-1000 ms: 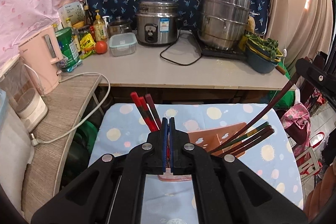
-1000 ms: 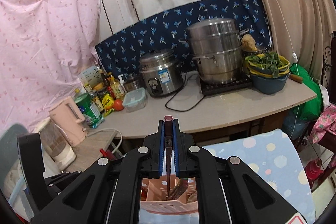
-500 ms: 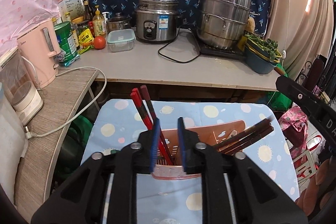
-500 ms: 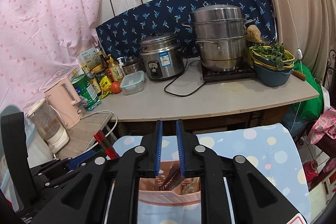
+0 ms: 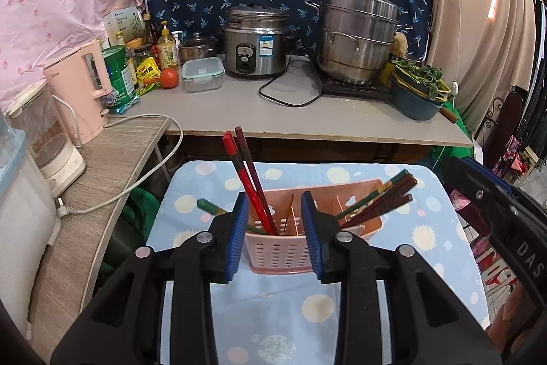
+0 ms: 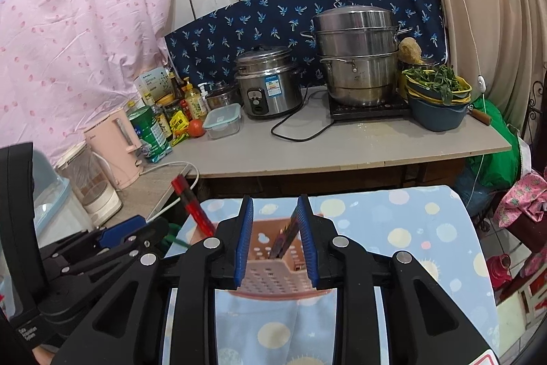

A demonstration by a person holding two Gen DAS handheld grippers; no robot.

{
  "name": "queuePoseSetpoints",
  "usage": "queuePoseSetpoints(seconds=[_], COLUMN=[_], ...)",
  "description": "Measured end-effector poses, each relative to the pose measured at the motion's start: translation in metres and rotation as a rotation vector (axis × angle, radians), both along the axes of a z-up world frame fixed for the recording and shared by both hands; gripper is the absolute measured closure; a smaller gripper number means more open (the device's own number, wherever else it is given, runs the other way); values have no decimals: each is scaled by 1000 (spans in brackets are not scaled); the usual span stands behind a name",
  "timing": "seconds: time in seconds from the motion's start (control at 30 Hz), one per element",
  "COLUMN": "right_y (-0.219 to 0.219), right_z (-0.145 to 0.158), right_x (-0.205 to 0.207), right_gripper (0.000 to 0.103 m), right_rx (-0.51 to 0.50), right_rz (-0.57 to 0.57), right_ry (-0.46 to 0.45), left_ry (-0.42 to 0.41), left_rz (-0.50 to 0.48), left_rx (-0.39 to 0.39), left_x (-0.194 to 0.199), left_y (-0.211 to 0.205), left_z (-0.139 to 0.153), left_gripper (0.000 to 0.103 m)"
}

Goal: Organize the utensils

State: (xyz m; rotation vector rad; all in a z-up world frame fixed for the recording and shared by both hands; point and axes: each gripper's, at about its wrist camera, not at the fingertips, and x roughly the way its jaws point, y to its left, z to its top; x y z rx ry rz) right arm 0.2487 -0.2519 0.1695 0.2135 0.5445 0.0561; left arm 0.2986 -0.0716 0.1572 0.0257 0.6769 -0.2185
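Observation:
A pink perforated utensil basket (image 5: pixel 280 250) stands on the blue dotted tablecloth (image 5: pixel 307 307). Red chopsticks (image 5: pixel 246 180) lean upright in its left compartment. Dark and green chopsticks (image 5: pixel 379 204) stick out of its right end, and one green chopstick (image 5: pixel 210 207) lies beside it on the left. My left gripper (image 5: pixel 273 195) hovers just short of the basket, its jaws opening, with nothing pressed between the pads. My right gripper (image 6: pixel 275 199) is over the basket (image 6: pixel 273 276), jaws opening. Dark chopsticks (image 6: pixel 287 235) stand free between its pads.
Behind the table runs a grey counter with a rice cooker (image 5: pixel 256 47), a steel steamer pot (image 5: pixel 355 36), blue bowls of greens (image 5: pixel 417 91) and bottles. A pink kettle (image 5: pixel 82 91) and a white cable sit on the wooden shelf at left.
Both grippers went from shut on chopsticks to open and drew back from the basket. The red chopsticks and the dark ones now rest in the basket.

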Motion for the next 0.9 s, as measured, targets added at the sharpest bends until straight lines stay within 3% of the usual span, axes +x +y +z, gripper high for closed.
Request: queuePoseSetpoints(seconds=[0.2, 0.9], right_y=[6, 32], right_z=[-7, -31], right_x=[-27, -97], right_gripper=[68, 63], right_rx=[-28, -144], right_rz=[-5, -30], right_ry=[13, 78], left_ry=[-3, -4], left_rz=[0, 17], left_rx=[9, 29], left_x=[-20, -88], left_y=[0, 12], left_z=[2, -15], left_gripper=[70, 45])
